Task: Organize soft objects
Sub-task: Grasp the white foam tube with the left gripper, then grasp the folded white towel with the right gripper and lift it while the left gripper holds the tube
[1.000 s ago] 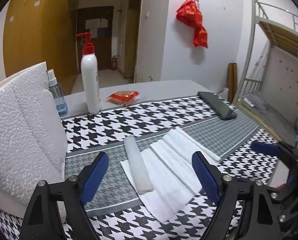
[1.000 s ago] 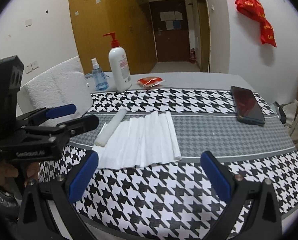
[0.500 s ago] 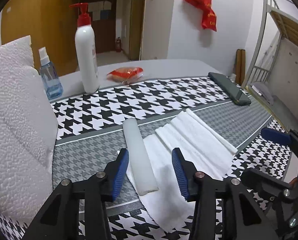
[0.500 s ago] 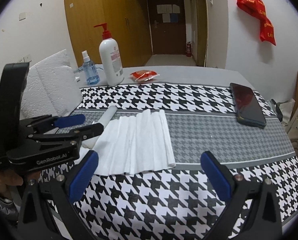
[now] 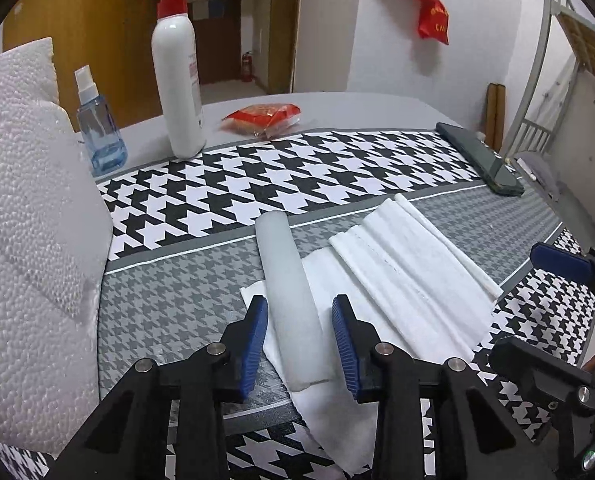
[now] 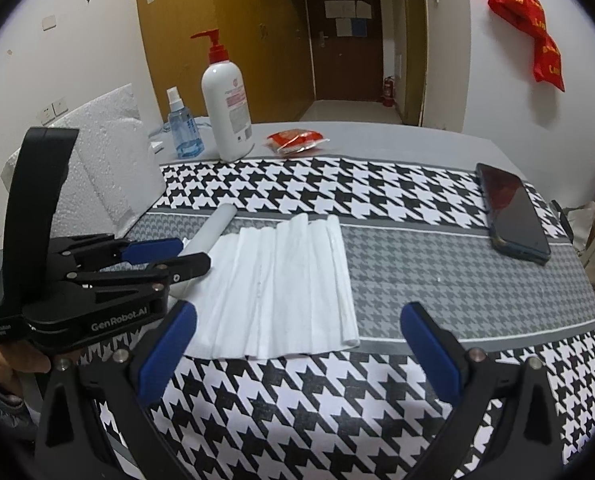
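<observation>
A white pleated cloth (image 5: 401, 276) lies flat on the houndstooth table cover; it also shows in the right wrist view (image 6: 281, 284). A pale translucent roll (image 5: 285, 296) lies along the cloth's left edge, also seen in the right wrist view (image 6: 213, 232). My left gripper (image 5: 301, 344) straddles the near end of the roll, its blue pads close on both sides of it; contact is unclear. My right gripper (image 6: 297, 356) is wide open and empty above the near edge of the cloth. The left gripper shows in the right wrist view (image 6: 161, 256).
A large white textured foam block (image 5: 25, 240) stands at the left. A white pump bottle (image 5: 177, 80), a small blue spray bottle (image 5: 99, 136) and a red snack packet (image 5: 265, 116) stand at the back. A dark phone (image 6: 513, 212) lies at the right.
My left gripper has moved forward and down over the roll and its jaws have closed in from wide open to just beside the roll. My right gripper stayed open, nearly still.
</observation>
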`<state>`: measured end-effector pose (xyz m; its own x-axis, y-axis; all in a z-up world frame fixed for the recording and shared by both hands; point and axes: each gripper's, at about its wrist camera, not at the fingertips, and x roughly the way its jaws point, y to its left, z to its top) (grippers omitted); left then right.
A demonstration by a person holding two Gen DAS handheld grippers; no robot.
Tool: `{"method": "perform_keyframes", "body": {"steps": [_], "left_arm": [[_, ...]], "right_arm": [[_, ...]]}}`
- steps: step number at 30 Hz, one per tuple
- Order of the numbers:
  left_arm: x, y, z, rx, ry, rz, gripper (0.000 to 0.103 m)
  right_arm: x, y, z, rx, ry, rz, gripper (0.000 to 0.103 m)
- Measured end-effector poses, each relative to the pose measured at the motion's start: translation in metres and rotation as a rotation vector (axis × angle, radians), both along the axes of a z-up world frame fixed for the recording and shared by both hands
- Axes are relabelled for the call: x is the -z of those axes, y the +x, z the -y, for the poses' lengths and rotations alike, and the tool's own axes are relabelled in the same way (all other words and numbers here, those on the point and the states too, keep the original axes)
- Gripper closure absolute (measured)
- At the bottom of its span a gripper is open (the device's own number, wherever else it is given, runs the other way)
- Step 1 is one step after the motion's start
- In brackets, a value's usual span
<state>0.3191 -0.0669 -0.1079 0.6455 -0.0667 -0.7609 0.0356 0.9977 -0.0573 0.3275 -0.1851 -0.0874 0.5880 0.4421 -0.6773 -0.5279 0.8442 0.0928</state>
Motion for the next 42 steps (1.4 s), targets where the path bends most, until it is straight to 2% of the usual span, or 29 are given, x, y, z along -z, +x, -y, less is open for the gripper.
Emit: {"method": "perform_keyframes", "body": {"steps": [3,4,5,8,12,18,21,25,36,42], "left_arm": [[0.0,0.002,0.002,0.0,0.009,-0.002,0.068],[0.0,0.002,0.002,0.0,0.009,-0.002,0.071],[0.0,0.002,0.001,-0.004,0.007,-0.002,0.079],[-0.001,0.002,-0.003,-0.003,-0.012,0.001,0.082],[-0.003,-0.001,-0.007,0.007,-0.032,0.01,0.083],[-0.013,-0.014,-0.016,0.015,-0.051,0.084,0.083],[-0.019,-0.019,-0.022,0.027,-0.096,0.112,0.083],[-0.026,-0.024,-0.026,0.026,-0.115,0.149,0.083],[-0.029,-0.025,-0.031,0.006,-0.112,0.168,0.083],[-0.028,-0.025,-0.032,-0.002,-0.11,0.17,0.083]], "right_arm": [[0.0,0.002,-0.001,-0.006,-0.001,-0.003,0.0],[0.001,0.003,-0.001,-0.007,-0.003,-0.006,0.0],[0.001,0.004,-0.001,-0.006,-0.006,-0.008,0.0],[0.002,0.005,-0.002,-0.008,-0.008,-0.017,0.0],[0.002,0.007,-0.005,-0.015,-0.021,-0.019,0.0],[0.005,0.009,-0.013,-0.031,-0.058,-0.027,0.0],[0.006,0.011,-0.019,-0.047,-0.074,-0.033,0.0],[0.006,0.013,-0.028,-0.073,-0.099,-0.034,0.0],[0.018,0.02,-0.051,-0.13,-0.165,-0.066,0.0],[0.027,0.023,-0.058,-0.153,-0.193,-0.099,0.013]]}}
